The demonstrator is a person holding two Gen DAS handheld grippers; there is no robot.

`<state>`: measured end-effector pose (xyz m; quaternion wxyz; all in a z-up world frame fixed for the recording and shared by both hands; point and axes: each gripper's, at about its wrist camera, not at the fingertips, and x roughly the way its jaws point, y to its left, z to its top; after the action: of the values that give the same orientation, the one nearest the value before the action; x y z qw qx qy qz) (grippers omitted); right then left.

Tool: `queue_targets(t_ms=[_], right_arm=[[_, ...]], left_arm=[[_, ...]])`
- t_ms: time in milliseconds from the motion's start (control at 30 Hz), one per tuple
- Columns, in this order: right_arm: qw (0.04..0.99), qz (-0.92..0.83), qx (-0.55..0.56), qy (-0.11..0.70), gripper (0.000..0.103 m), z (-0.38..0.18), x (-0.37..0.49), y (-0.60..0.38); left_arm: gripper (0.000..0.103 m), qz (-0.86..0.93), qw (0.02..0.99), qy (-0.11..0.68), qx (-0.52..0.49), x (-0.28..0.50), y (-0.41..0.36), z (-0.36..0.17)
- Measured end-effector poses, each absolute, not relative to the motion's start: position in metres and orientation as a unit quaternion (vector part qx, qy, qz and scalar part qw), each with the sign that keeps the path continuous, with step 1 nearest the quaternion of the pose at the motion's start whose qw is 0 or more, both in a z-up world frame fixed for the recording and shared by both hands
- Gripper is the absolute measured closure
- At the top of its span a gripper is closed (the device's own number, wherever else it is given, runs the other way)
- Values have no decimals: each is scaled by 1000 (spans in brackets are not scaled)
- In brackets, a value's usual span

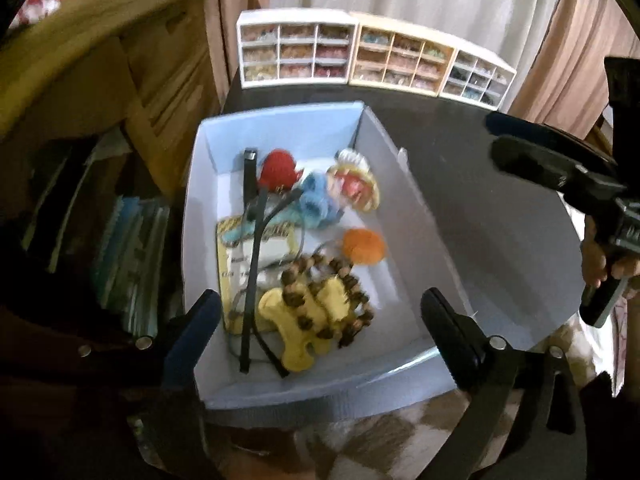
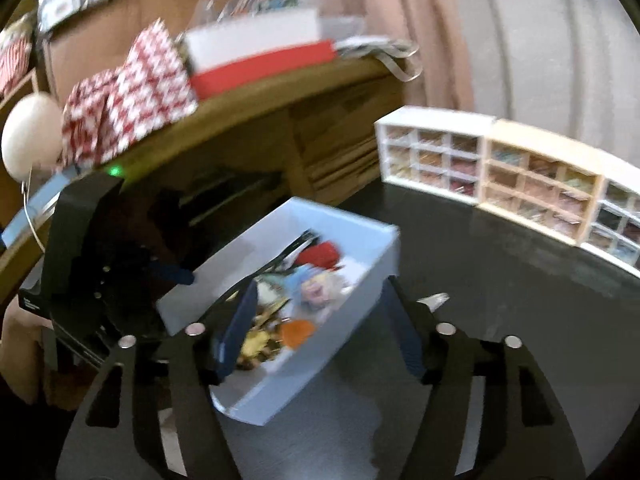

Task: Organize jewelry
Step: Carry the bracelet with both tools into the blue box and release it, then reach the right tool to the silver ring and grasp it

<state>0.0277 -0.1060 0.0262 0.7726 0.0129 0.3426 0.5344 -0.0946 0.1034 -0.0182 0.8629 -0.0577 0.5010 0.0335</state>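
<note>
Both jaws spread wide and empty, left gripper (image 1: 320,320) over pale rectangular box (image 1: 280,124), wooden bead strand (image 1: 320,300), seemingly fuzzy pompoms (image 1: 364,246)

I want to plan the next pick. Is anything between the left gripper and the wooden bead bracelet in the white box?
Nothing visible blocks it. The left gripper is open above the white box, and the wooden bead bracelet lies on top of a yellow plush piece, uncovered. A black band lies beside it, to the left.

Left wrist view steeply above the pale box (image 1: 280,128), right's shallower, farther (box shared)
</note>
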Motion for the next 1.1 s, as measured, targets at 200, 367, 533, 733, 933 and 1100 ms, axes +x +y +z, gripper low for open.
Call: queue_targets(t_ms=[200,367,533,733,933,1100], right_arm=[[799,497,12,338,15,23,47,-147],[800,488,-4,350,7,7,52,-167],[785,495,-34,370,7,-7,55,-169],[776,494,-67,387,7,-21,64,-163],[764,512,-97,379,7,-29,72,-149],[733,536,-154,389,7,-40,83,-125]], left_arm=[[4,33,885,465,12,-87,73,-4],[4,44,886,460,41,-75,59,-4],[4,43,891,452,24,-67,50,-6],[4,61,898,436,21,-60,50,-13],[4,83,924,372,-25,-63,70,-14],[4,90,932,348,-44,-57,90,-16]])
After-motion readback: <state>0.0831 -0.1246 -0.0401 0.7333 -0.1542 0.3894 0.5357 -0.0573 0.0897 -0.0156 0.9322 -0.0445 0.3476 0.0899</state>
